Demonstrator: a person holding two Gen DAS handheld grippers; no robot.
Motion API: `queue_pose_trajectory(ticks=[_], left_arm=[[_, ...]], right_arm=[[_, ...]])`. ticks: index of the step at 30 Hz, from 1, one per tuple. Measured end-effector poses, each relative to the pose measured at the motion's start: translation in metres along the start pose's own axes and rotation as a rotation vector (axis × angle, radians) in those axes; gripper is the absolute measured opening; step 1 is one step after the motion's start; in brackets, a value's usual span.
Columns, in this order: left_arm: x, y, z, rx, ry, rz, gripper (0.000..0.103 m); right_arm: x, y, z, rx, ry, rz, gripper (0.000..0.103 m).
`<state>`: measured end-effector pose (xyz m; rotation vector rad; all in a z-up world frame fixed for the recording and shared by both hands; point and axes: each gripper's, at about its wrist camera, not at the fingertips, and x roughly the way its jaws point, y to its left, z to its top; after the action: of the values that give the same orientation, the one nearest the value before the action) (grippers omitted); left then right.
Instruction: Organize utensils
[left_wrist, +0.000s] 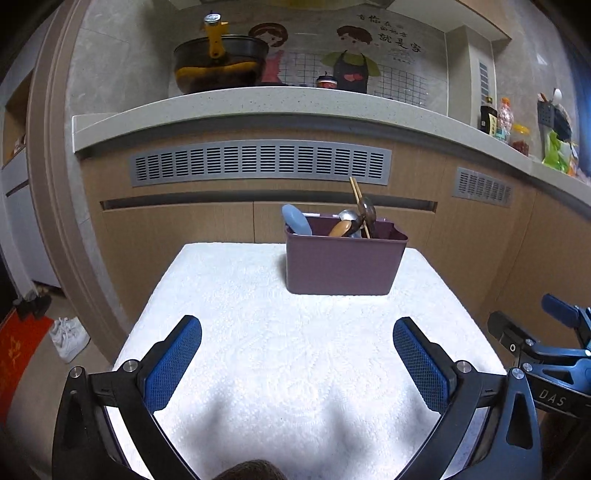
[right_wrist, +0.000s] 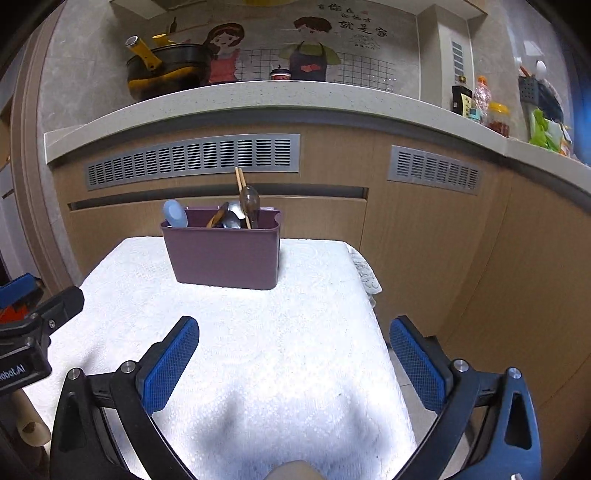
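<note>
- L tongs (left_wrist: 297, 328): spread wide, nothing between the blue pads, hovering over the near part of the white-covered surface (left_wrist: 258, 332).
- R tongs (right_wrist: 294, 328): also spread wide and empty, over the near right part of the same surface; right pad hangs past the cloth edge, above the floor.
- In the L wrist view, the R tongs show at the right edge, beside the L ones, apart from them.
- Purple caddy (left_wrist: 345, 262): stands upright on the far part of the surface, well apart from both tongs, close to the wooden cabinet front behind.
- Utensils sit inside the caddy, sticking out over its rim:
  - light blue spoon (left_wrist: 297, 220) at the left end, leaning left.
  - chopsticks (left_wrist: 357, 195), pair, wooden, tallest item, right of centre, tilted.
  - brown see-through spoon (left_wrist: 367, 210) just beside the chopsticks.
  - metal spoon (left_wrist: 348, 216) and wooden spoon (left_wrist: 341, 227) bunched together in the middle; can't tell exactly how they overlap.
- Surface around the caddy: only the textured white cloth, w/ shadows of the tongs near the bottom.
- Bkgd: counter ledge (left_wrist: 258, 107) above the cabinets w/ a dark pot (left_wrist: 219, 64) w/ yellow handle at left, bottles and jars at far right.
- White shoe (left_wrist: 68, 338) on the floor, left of the surface.
</note>
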<state>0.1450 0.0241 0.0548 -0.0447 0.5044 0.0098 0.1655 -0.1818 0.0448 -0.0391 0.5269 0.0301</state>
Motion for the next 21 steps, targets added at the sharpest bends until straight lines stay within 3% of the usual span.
queue_pose_trajectory(ticks=[21], left_arm=[[0.0088,-0.0023,-0.0024,0.023,0.043,0.003,0.103]], right_arm=[[0.0021,-0.0003,-0.0017,-0.007,-0.001,0.000,0.102]])
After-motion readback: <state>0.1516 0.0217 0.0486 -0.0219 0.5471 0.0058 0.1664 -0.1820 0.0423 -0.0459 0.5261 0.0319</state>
